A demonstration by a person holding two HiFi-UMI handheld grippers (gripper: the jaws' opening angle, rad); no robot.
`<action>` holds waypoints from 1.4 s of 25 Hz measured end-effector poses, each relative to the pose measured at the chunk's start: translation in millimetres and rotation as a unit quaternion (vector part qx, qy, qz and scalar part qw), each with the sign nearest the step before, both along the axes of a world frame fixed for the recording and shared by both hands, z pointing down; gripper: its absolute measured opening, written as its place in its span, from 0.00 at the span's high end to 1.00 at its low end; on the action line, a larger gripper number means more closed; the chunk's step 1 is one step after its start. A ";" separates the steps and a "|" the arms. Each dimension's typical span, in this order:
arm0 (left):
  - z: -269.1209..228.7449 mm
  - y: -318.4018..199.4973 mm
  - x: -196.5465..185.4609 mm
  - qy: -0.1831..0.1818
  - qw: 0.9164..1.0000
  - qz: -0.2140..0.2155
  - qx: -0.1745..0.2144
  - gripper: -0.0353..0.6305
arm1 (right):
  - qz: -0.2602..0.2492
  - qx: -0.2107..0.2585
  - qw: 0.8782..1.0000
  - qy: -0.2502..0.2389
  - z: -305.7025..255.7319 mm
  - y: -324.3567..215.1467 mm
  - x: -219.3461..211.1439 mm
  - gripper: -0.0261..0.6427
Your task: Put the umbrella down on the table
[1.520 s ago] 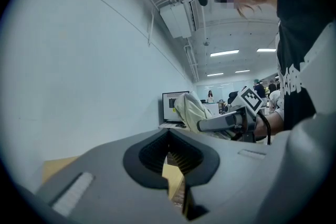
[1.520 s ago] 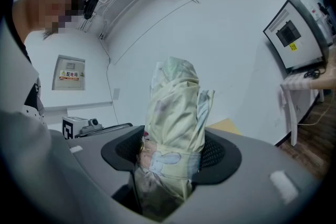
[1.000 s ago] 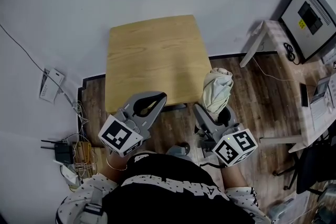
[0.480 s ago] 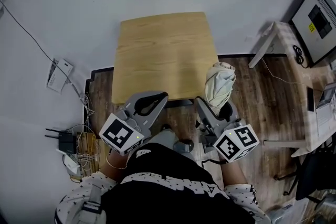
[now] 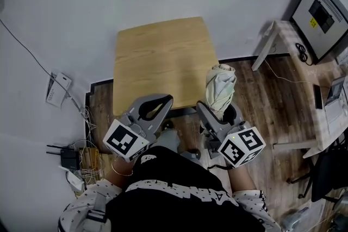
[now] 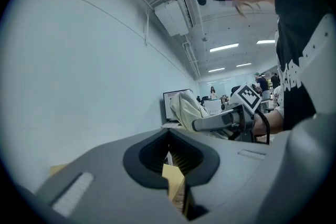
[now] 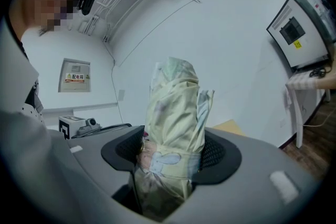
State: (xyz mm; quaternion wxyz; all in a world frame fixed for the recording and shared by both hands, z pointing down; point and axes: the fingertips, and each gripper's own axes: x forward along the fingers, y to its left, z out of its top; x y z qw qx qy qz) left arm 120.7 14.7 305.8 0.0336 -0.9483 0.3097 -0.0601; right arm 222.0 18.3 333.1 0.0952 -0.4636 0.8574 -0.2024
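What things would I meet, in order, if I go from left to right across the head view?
white box → left gripper → folded umbrella → monitor

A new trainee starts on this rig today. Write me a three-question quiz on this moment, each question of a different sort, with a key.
1. Fill the gap: the left gripper has its jaws ____, with nothing held between them.
2. Pick one: the folded umbrella is held by A) the left gripper, B) the right gripper, C) both grippers.
3. True or false: the umbrella stands upright in its gripper and has not yet been put down on the table.

Key: 1. shut. 2. B. 3. true.
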 end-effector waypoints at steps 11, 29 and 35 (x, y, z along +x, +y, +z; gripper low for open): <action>8.0 -41.6 -38.5 0.022 0.999 -0.030 -0.013 0.95 | -0.017 -0.010 0.999 0.034 7.8 -45.5 -30.0 0.50; 32.4 -130.6 -107.0 0.027 0.997 -0.062 -0.040 0.95 | -0.018 -0.063 0.995 0.073 43.4 -138.4 -79.6 0.50; 37.9 -158.6 -123.6 0.031 0.996 -0.067 -0.046 0.95 | -0.017 -0.079 0.993 0.091 58.7 -164.6 -93.0 0.50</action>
